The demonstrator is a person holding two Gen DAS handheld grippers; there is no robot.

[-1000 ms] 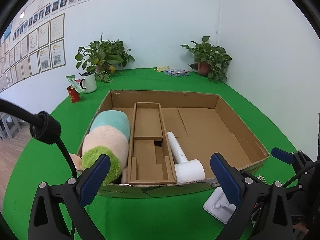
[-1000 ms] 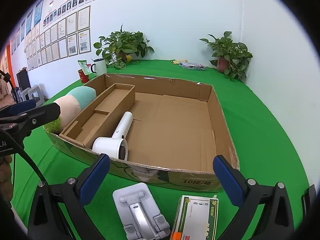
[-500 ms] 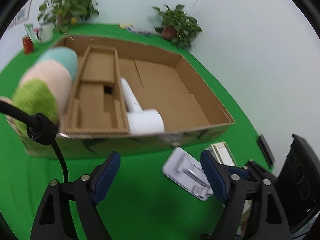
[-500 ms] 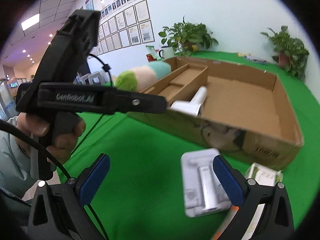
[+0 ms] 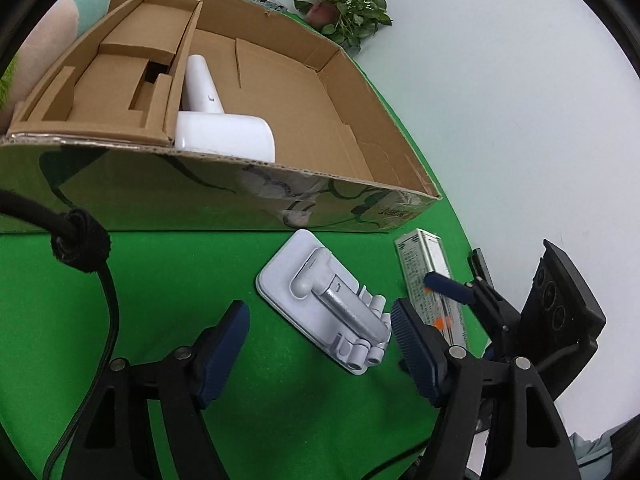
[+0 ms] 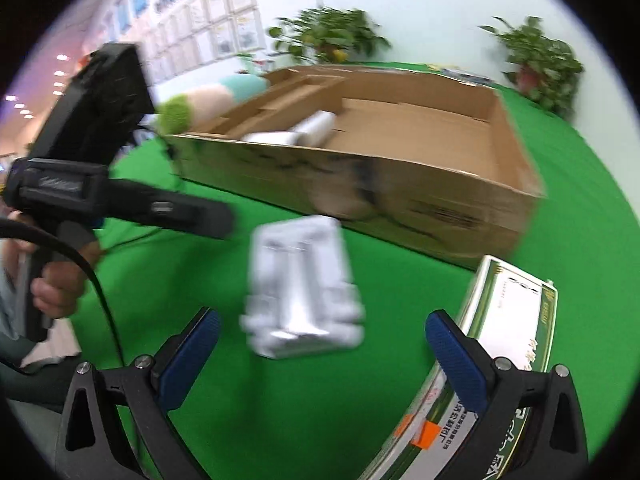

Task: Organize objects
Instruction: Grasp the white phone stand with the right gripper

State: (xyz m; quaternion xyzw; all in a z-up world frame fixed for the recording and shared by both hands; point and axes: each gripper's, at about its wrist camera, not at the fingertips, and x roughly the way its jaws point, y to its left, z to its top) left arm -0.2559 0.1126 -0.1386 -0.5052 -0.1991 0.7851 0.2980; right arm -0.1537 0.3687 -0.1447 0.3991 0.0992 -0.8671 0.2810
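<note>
Green tabletop (image 5: 152, 272) against pale walls, with potted plants (image 5: 344, 0) at its far edge. An open cardboard box (image 5: 224, 196) holds a white hair dryer (image 5: 216, 128). Before its near wall lie a folded phone stand (image 5: 332, 304) and, beside it, a green-and-white carton (image 6: 516, 320). The left gripper (image 5: 320, 344), angled downward, is closing around the stand without touching it; the right gripper (image 6: 320, 356), fingers spread, hovers between stand and carton.

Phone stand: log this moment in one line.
left gripper: closing, nothing gripped | right gripper: open | phone stand: on cloth, outside box
</note>
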